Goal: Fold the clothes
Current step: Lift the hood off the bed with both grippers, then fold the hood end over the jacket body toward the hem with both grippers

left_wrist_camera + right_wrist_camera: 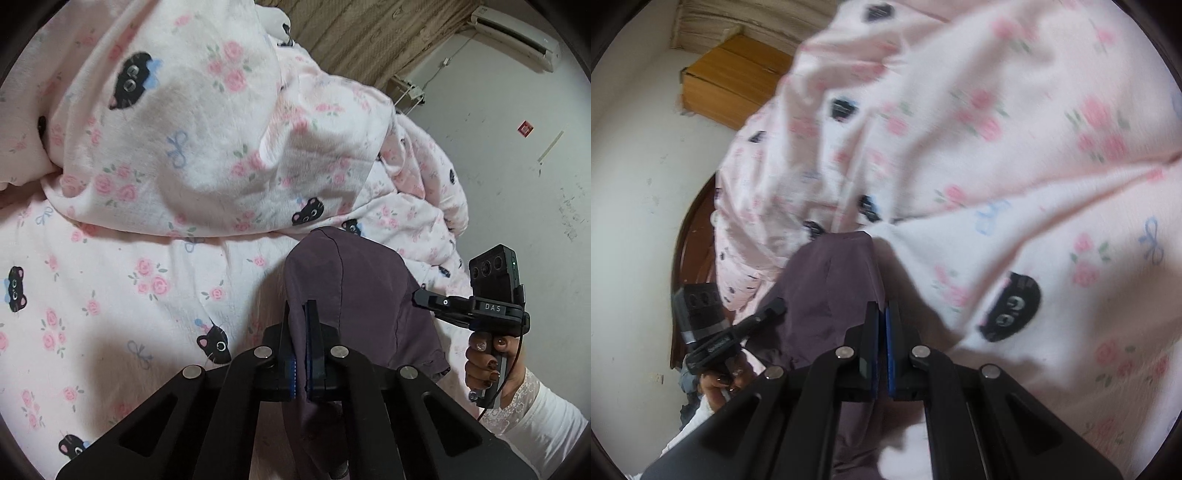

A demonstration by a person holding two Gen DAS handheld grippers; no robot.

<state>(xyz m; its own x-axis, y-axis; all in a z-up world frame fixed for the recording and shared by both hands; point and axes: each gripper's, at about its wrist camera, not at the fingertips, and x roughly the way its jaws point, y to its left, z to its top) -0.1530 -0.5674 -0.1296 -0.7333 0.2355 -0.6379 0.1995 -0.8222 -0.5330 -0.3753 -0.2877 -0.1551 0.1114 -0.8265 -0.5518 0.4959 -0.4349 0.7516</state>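
A dark purple garment (362, 291) hangs between both grippers above the bed. My left gripper (300, 314) is shut on one edge of it, with cloth pinched between the fingers. My right gripper (882, 314) is shut on the other edge of the purple garment (831, 288). The right gripper (424, 295) also shows in the left wrist view, to the right of the cloth, held in a hand. The left gripper (775, 306) shows in the right wrist view at the left of the cloth.
A pink quilt (192, 147) with roses and black cats lies bunched on the bed under the garment. A wooden nightstand (731, 81) stands by the white wall. An air conditioner (517, 33) hangs on the wall.
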